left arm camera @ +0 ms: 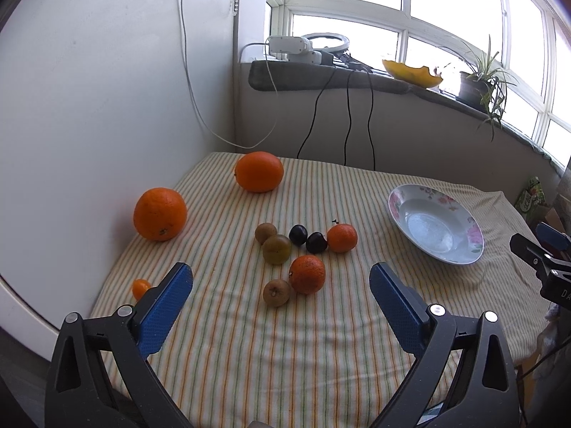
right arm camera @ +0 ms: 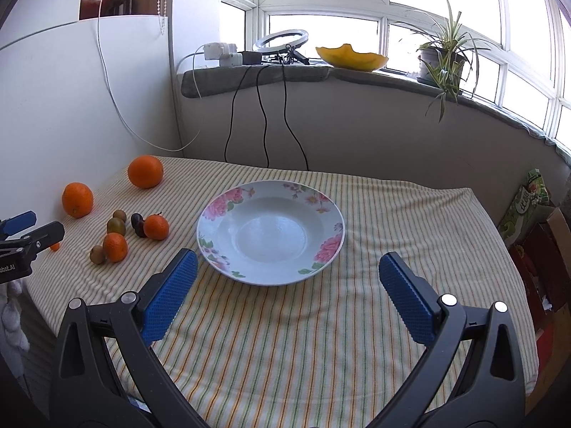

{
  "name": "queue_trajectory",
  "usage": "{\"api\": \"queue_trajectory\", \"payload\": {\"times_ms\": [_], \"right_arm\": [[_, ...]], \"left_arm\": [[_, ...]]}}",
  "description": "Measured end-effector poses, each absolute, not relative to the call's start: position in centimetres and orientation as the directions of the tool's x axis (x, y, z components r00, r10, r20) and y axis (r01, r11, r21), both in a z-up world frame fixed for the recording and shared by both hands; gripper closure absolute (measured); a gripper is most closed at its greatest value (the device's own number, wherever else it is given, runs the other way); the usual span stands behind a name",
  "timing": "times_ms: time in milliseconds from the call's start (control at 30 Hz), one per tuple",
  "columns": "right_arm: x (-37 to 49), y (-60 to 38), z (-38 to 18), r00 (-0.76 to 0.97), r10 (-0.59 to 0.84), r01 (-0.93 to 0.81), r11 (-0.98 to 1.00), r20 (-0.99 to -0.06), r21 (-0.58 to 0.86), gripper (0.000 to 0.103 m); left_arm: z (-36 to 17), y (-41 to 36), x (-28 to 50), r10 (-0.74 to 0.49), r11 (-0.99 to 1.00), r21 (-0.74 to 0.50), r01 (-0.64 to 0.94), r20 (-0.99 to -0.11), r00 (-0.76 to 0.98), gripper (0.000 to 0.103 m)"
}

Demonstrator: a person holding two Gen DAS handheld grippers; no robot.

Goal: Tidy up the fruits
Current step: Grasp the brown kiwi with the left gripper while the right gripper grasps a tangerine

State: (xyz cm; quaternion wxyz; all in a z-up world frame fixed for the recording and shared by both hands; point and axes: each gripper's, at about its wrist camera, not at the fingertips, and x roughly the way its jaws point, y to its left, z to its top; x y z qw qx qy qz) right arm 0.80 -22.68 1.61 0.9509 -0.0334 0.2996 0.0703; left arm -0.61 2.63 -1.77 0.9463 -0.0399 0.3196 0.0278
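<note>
Your left gripper (left arm camera: pixel 280 287) hangs spread and empty with the fruit cluster (left arm camera: pixel 307 274) dead ahead, so it is the nearer one. Your right gripper (right arm camera: pixel 287 274), also spread and empty, faces the empty plate (right arm camera: pixel 271 192), which lies to the right of the fruit on the bench (right arm camera: pixel 285 339).

Left tool (right arm camera: pixel 21 246) body reads "obot.AI", its start cut off; other print unreadable

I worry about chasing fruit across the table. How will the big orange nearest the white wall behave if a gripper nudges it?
The big round orange will probably roll, since nothing braces it. The soft striped tablecloth may slow it. The white wall would likely stop it on that side. The left gripper looks open wide enough.
</note>
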Motion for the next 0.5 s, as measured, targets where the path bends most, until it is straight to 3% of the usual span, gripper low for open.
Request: {"api": "queue_trajectory", "payload": {"times_ms": [200,367,500], "right_arm": [[1.4,-20.3,1.7,0.780,0.219,-0.267,0.964,-0.586,0.005,0.003],[2.2,-17.8,1.2,0.728,0.310,-0.368,0.929,-0.612,0.033,0.010],[3.1,-15.8,0.5,0.658,0.390,-0.454,0.888,-0.644,0.073,0.018]], "left_arm": [[-2.6,3.8,-0.8,0.024,0.994,-0.071,-0.088,-0.628,0.778,0.011],[-3.8,4.4,-0.4,-0.014,0.991,-0.110,-0.078,-0.657,0.754,0.028],[-5.0,4.5,-0.1,-0.060,0.987,-0.148,-0.057,-0.680,0.730,0.034]]}}
